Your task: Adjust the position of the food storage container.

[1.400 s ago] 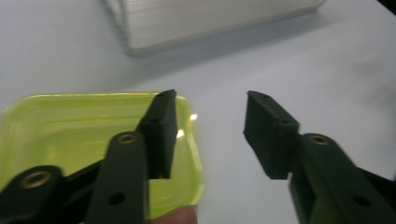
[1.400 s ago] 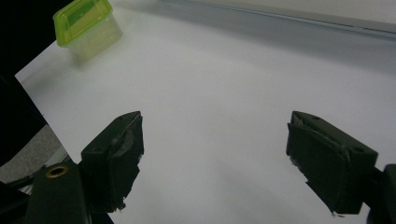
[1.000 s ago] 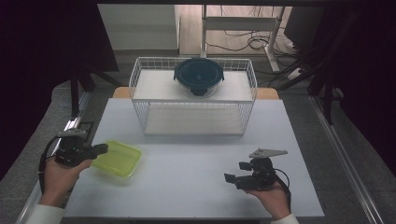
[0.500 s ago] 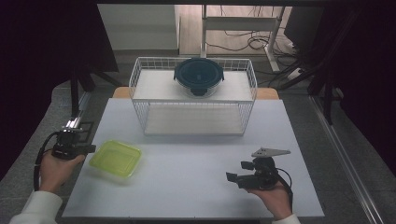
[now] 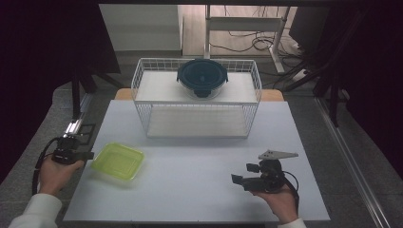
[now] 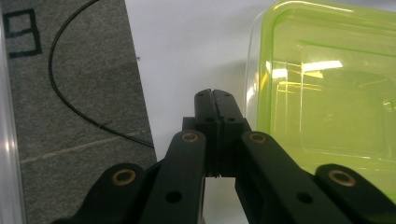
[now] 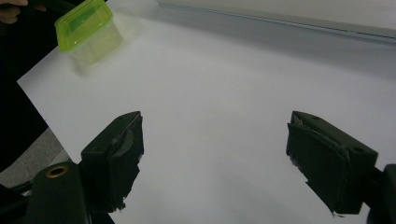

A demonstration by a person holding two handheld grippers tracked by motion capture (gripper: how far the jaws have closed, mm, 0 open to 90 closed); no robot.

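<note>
While your left claw (image 6: 212,95) sits clenched on nothing just beside the green container (image 5: 118,160), spread its jaws before closing in on the near rim. Your right claw (image 7: 212,154) rests released, well apart. Keep the container flat on the white surface (image 5: 199,190); a wire basket (image 5: 142,90) stands behind, dark room around.

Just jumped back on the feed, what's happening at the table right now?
A person works at the white table with a hand-held gripper in each hand. The left hand-held gripper sits at the table's left edge with its jaws shut on nothing, just beside the green container. The right hand-held gripper rests open on the near right. A round dark lidded bowl sits on top of the wire rack at the back.
</note>
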